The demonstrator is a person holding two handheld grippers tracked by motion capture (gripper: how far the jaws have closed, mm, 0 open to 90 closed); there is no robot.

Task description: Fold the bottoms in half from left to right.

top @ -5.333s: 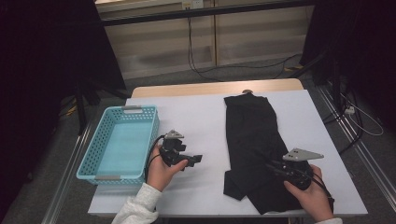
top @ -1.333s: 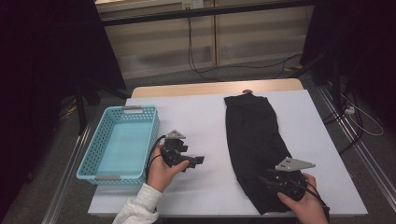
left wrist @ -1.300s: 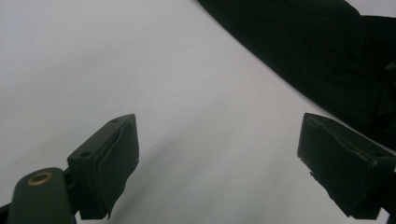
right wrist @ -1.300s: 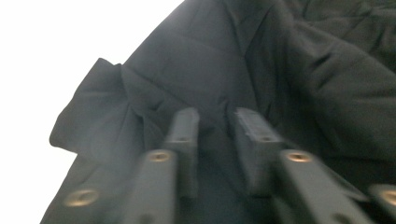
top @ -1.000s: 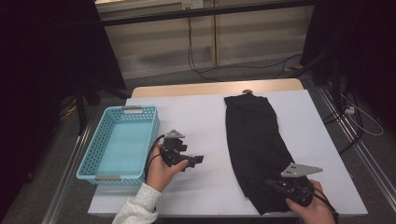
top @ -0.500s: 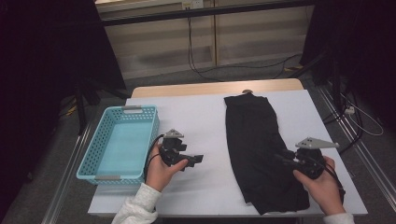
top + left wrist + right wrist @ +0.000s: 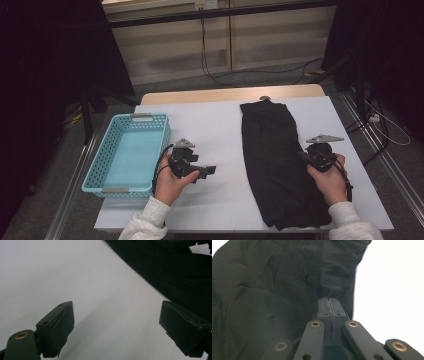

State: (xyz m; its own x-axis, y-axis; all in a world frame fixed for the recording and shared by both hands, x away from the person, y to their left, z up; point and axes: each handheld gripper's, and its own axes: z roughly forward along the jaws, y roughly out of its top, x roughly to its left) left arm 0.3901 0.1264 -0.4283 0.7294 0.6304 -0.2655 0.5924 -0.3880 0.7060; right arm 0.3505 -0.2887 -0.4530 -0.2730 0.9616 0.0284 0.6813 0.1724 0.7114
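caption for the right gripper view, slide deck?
Right tool pinched shut on the edge of a black cloth spread on a white table.

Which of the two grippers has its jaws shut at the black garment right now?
The right gripper, at the black garment's right edge, jaws pressed together. The left gripper stands open above bare white tabletop.

The garment (image 7: 280, 165) is soft, matt black cloth, creased and rumpled in the right gripper view. A smooth, matt white sheet (image 7: 220, 125) covers the worktop, with pale wood (image 7: 210, 95) at its far edge. The basket (image 7: 95, 170) is glossy turquoise perforated plastic. Both claws' pads (image 7: 60, 325) look matt black and rubbery.
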